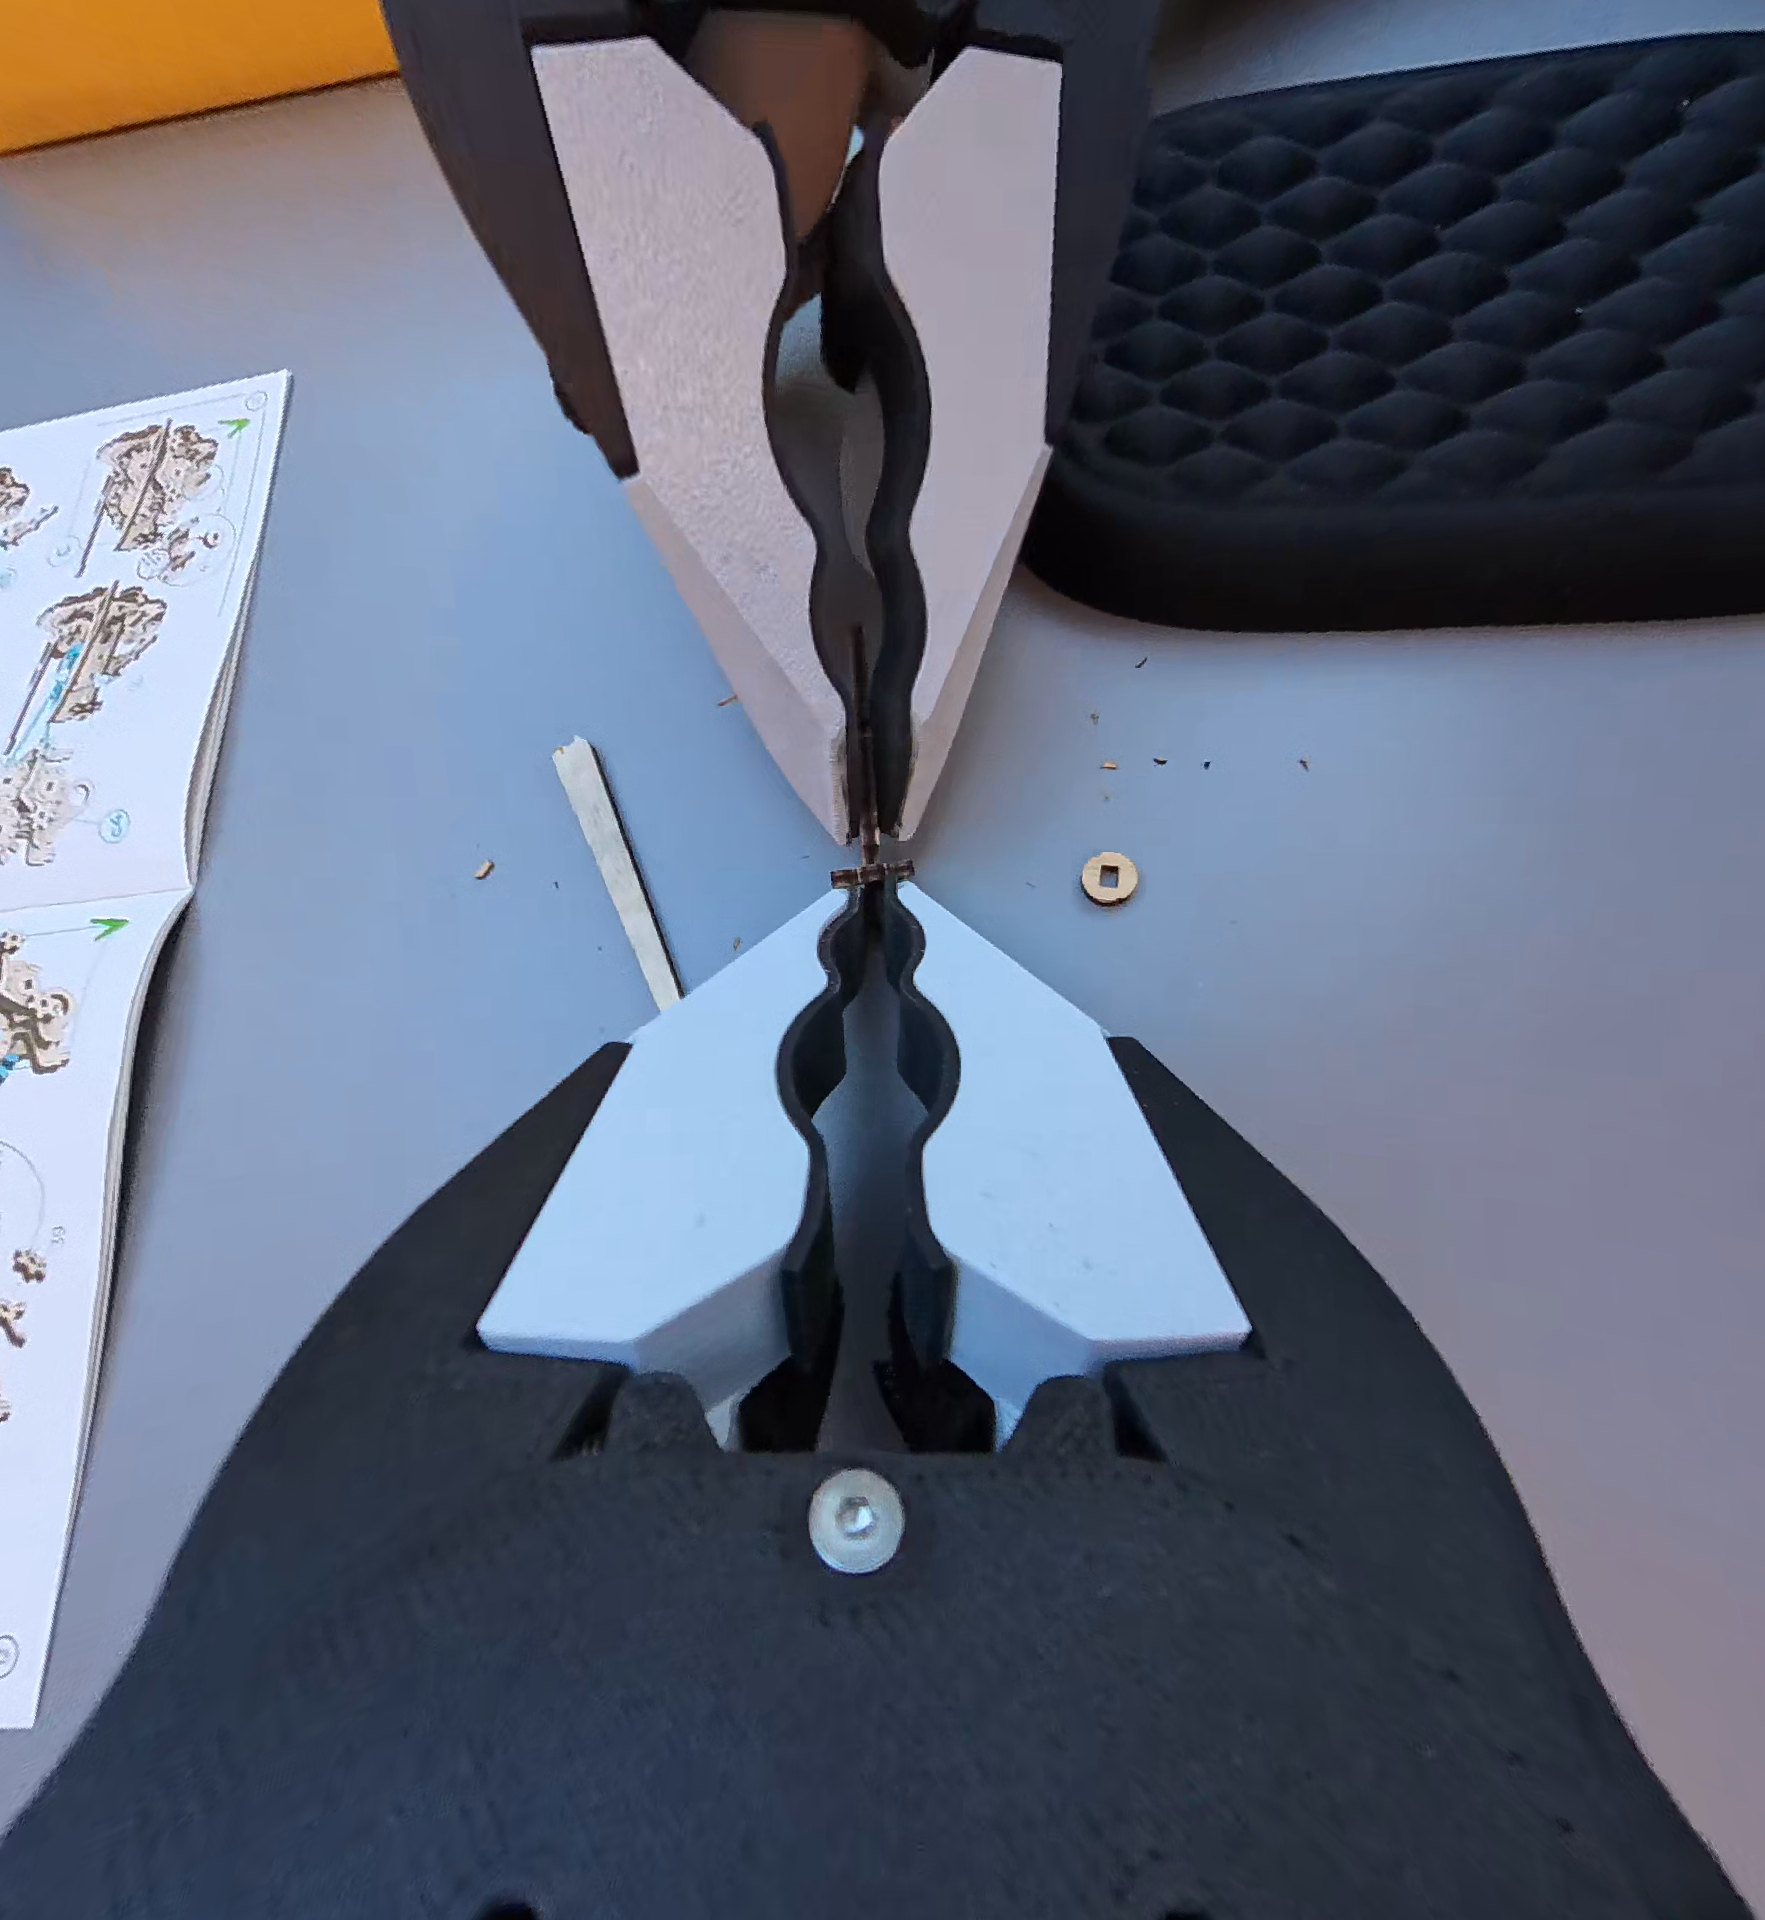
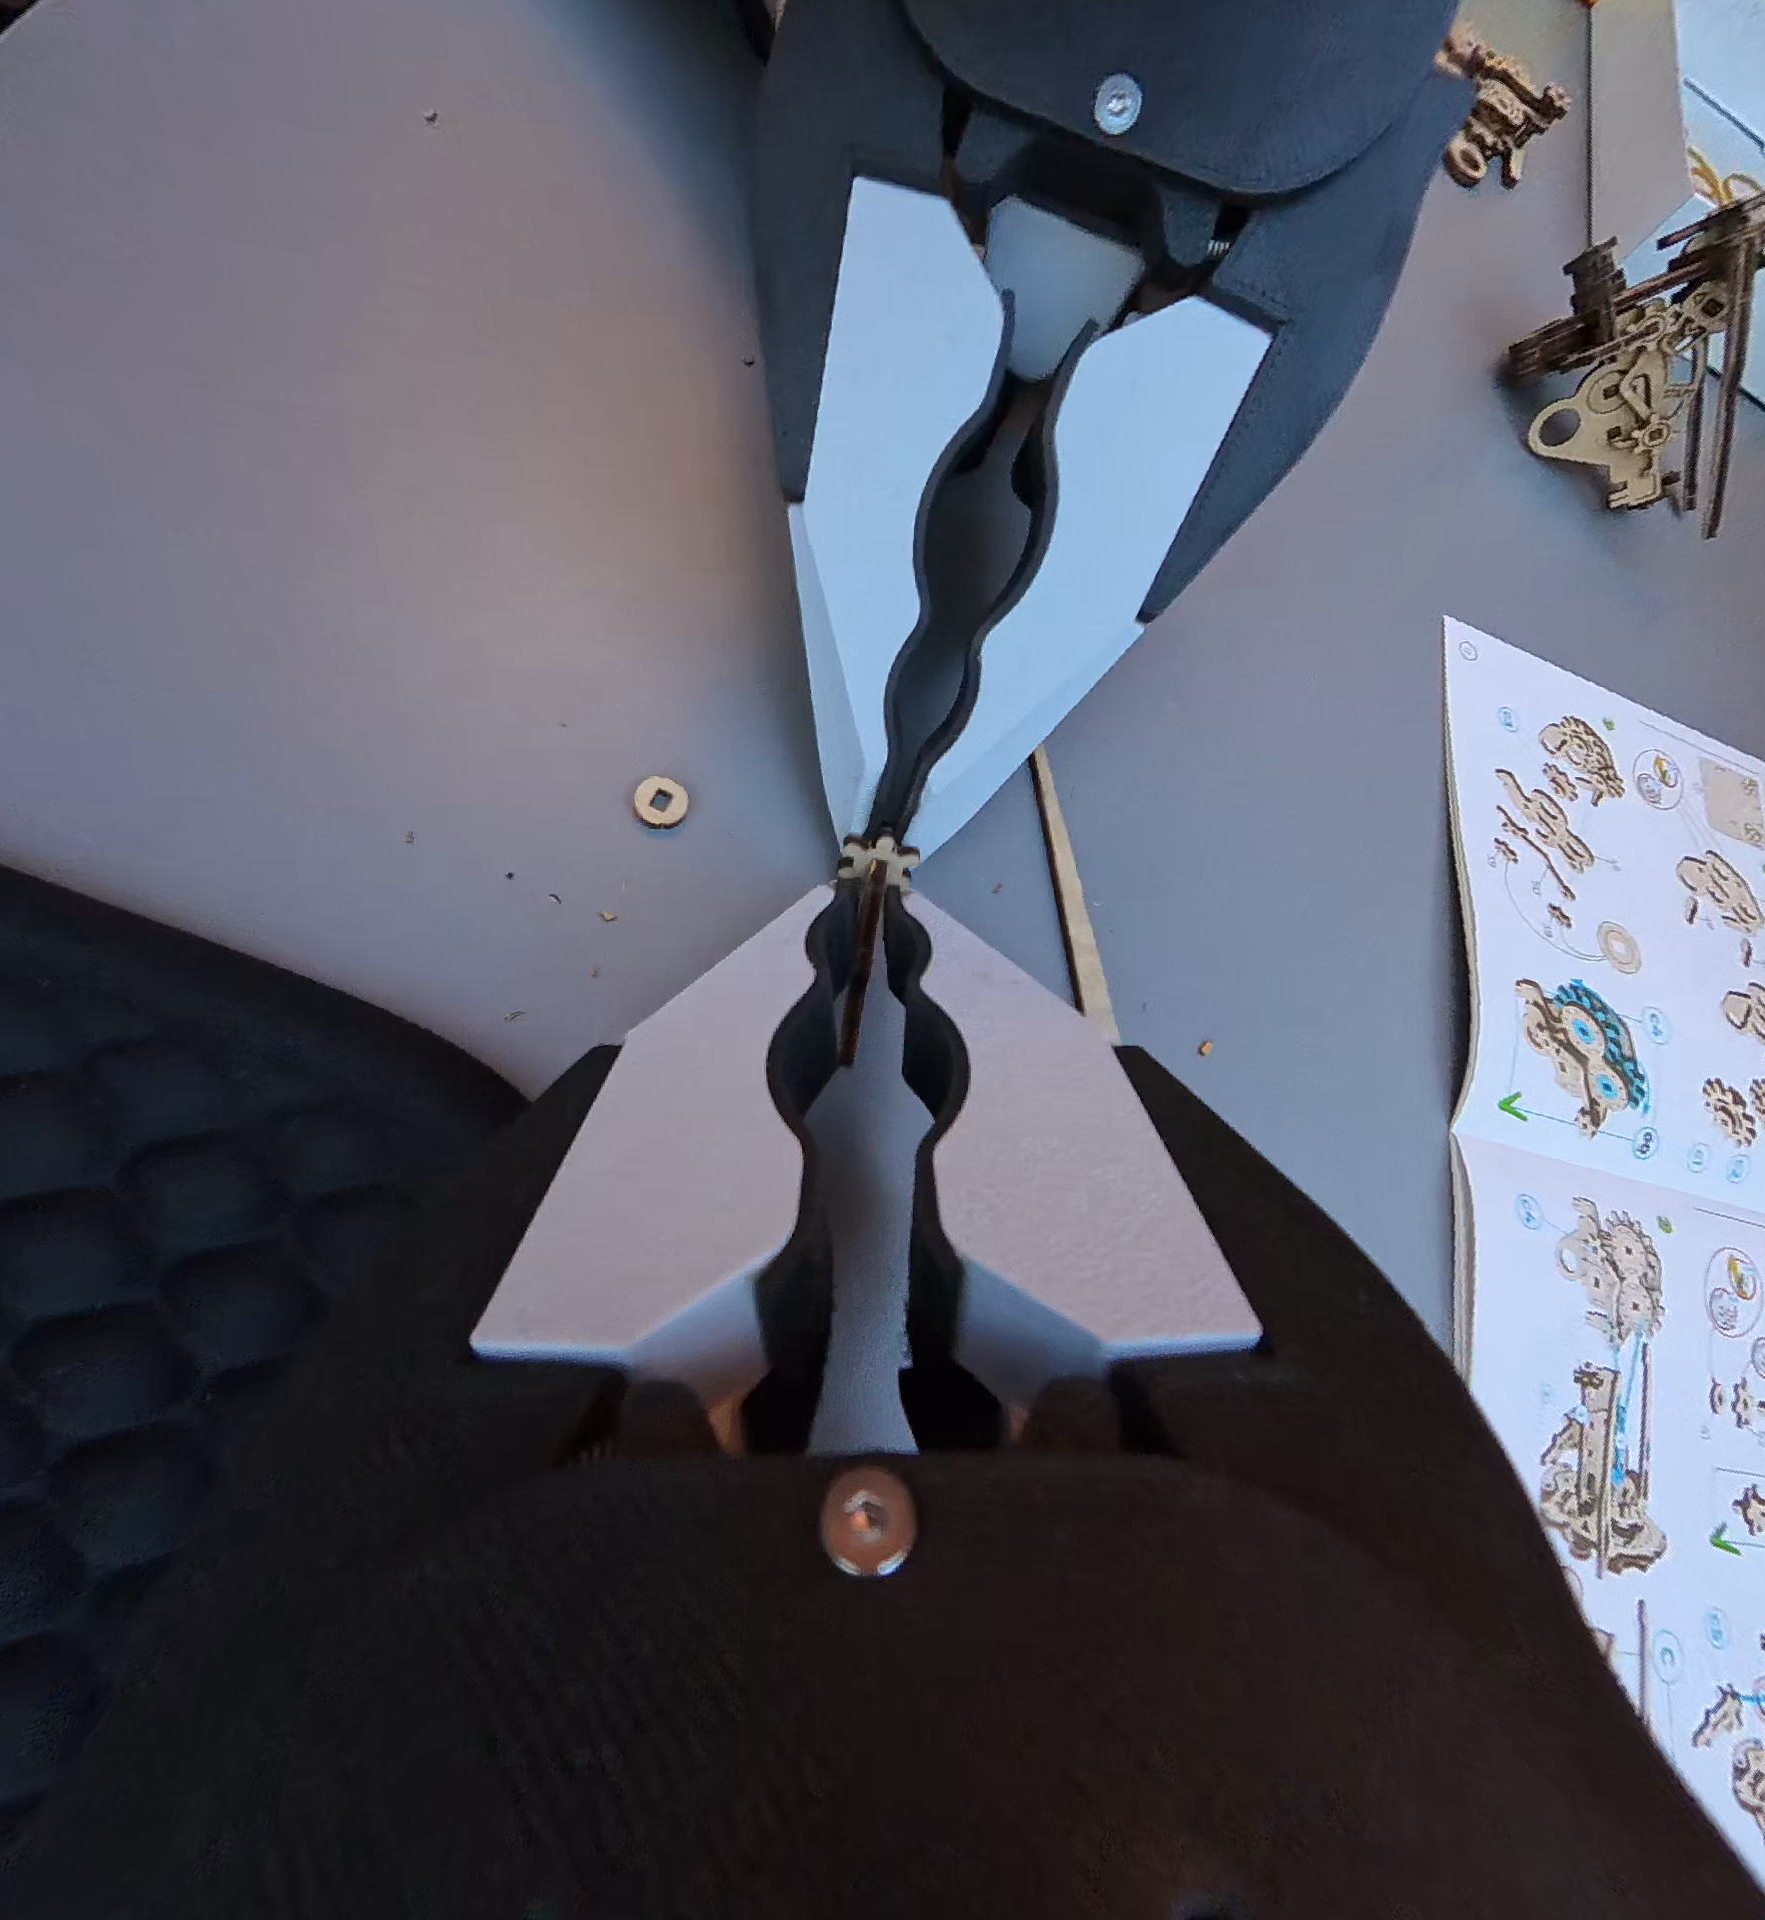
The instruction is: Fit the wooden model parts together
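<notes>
My left gripper [image 1: 870,902] is shut on a small cross-shaped wooden piece [image 1: 870,876], held flat at its tips. My right gripper [image 1: 870,826] comes from the far side, shut on a thin dark wooden pin [image 1: 862,717]. The two grippers meet tip to tip above the grey table, and the pin's end touches the middle of the cross piece. In the right wrist view my right gripper [image 2: 862,896] holds the pin [image 2: 860,966] between its pads. Its end is at the cross piece [image 2: 880,858] held by the left gripper [image 2: 883,826].
A round wooden washer [image 1: 1109,879] with a square hole and a flat wooden strip [image 1: 616,873] lie beside the tips. An open instruction booklet [image 1: 78,831], a black honeycomb pad [image 1: 1480,343], a yellow box [image 1: 130,62] and a part-built wooden model [image 2: 1647,364] lie around. My two grippers' fingertips are within a few centimetres of each other.
</notes>
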Available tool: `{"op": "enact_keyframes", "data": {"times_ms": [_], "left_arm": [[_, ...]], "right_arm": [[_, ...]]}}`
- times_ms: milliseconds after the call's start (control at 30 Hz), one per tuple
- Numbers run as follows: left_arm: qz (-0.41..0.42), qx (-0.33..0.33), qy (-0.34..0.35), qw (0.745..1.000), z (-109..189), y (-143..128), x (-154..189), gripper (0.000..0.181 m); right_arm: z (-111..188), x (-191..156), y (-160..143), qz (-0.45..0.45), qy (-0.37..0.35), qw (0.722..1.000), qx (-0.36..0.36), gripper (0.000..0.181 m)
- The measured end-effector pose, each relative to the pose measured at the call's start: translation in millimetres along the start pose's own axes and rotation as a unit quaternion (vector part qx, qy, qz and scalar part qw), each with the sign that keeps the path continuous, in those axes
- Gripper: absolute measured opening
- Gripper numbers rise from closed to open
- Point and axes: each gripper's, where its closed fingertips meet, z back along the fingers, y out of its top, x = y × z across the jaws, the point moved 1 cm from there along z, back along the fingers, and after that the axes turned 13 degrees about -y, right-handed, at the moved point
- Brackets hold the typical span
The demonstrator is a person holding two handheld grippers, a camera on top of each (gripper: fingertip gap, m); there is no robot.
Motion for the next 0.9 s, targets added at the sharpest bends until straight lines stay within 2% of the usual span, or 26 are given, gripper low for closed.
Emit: {"op": "enact_keyframes", "data": {"times_ms": [67,233,300,533,800,900], "left_arm": [[-0.002,0.000,0.000,1.000,0.1,0.0,1.3,0.000],[0.005,0.002,-0.003,1.000,0.8,-0.5,2.0,0.000],[0.009,0.004,0.000,1.000,0.7,0.4,1.2,0.000],[-0.049,0.017,0.016,0.999,4.4,5.0,6.3,0.003],[-0.026,0.082,0.008,0.996,16.4,18.1,3.2,0.000],[-0.023,0.077,0.007,0.997,14.7,17.5,3.3,0.000]], "right_arm": [[-1.6,-0.8,-7.6,0.007,-0.008,1.000,-0.018,0.007],[7.3,1.6,4.9,-0.058,0.003,0.998,0.027,0.001],[7.1,2.3,2.1,-0.077,0.011,0.997,0.018,0.001],[15.3,4.1,4.0,-0.154,0.059,0.984,0.065,0.000],[21.6,12.5,13.7,-0.182,0.062,0.975,0.111,0.001],[20.2,10.3,11.7,-0.176,0.065,0.977,0.102,0.001]]}}
